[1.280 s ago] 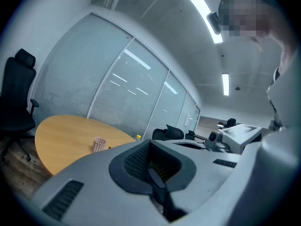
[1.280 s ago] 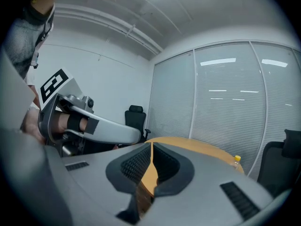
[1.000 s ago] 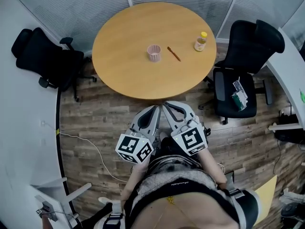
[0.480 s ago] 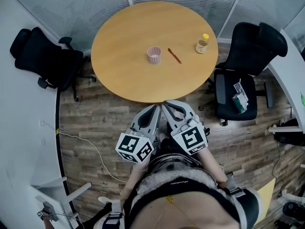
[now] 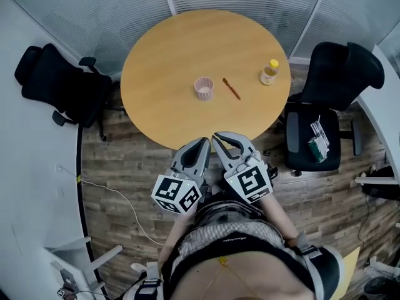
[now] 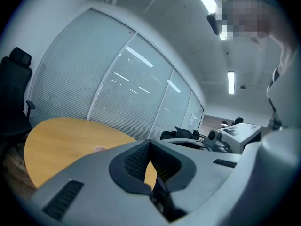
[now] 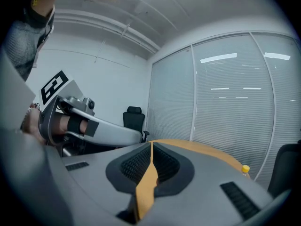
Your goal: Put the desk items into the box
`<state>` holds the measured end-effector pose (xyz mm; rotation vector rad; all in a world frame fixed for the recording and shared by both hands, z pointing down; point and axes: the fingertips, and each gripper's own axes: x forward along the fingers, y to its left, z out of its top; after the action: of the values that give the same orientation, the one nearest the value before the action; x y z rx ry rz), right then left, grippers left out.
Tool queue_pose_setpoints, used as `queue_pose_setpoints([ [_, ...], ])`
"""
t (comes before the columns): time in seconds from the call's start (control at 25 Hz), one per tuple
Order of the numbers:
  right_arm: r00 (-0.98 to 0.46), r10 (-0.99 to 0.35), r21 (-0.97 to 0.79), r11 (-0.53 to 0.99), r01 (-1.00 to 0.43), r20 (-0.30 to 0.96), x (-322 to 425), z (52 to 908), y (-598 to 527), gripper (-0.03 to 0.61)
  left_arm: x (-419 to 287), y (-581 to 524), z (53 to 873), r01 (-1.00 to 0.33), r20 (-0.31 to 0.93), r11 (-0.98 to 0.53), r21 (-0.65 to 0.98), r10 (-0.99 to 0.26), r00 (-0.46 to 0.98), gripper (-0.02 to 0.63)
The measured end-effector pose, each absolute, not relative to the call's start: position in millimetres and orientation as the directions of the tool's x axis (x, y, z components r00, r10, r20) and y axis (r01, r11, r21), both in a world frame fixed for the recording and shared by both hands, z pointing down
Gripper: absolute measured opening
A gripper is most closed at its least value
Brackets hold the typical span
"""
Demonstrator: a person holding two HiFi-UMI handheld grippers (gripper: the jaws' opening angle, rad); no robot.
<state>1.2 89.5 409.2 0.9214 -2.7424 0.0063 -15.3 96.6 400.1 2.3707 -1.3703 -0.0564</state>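
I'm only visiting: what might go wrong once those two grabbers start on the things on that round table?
1. The small yellow-capped bottle stands upright near the round table's right edge. A clumsy nudge might tip it or send it off towards the office chair.
2. The brown pen is thin and lies flat, so jaws may slip off it or roll it.
3. The pink cup looks light, and a sideways bump could topple it.
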Motion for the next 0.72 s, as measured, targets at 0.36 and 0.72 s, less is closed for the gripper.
queue_pose_setpoints([
  [0.36, -0.791, -0.566, 0.058, 0.82, -0.57, 0.232, -3, 409, 43, 0.028, -16, 51, 401, -0.837, 0.174, -0.413, 0.359, -0.852, 0.494, 0.002],
  [0.72, -0.82, -0.526, 0.066, 0.848, -0.526, 0.225, 4, 407, 10, 0.028, -9, 19, 398, -0.859, 0.176, -0.371, 0.352, -0.875, 0.451, 0.002],
])
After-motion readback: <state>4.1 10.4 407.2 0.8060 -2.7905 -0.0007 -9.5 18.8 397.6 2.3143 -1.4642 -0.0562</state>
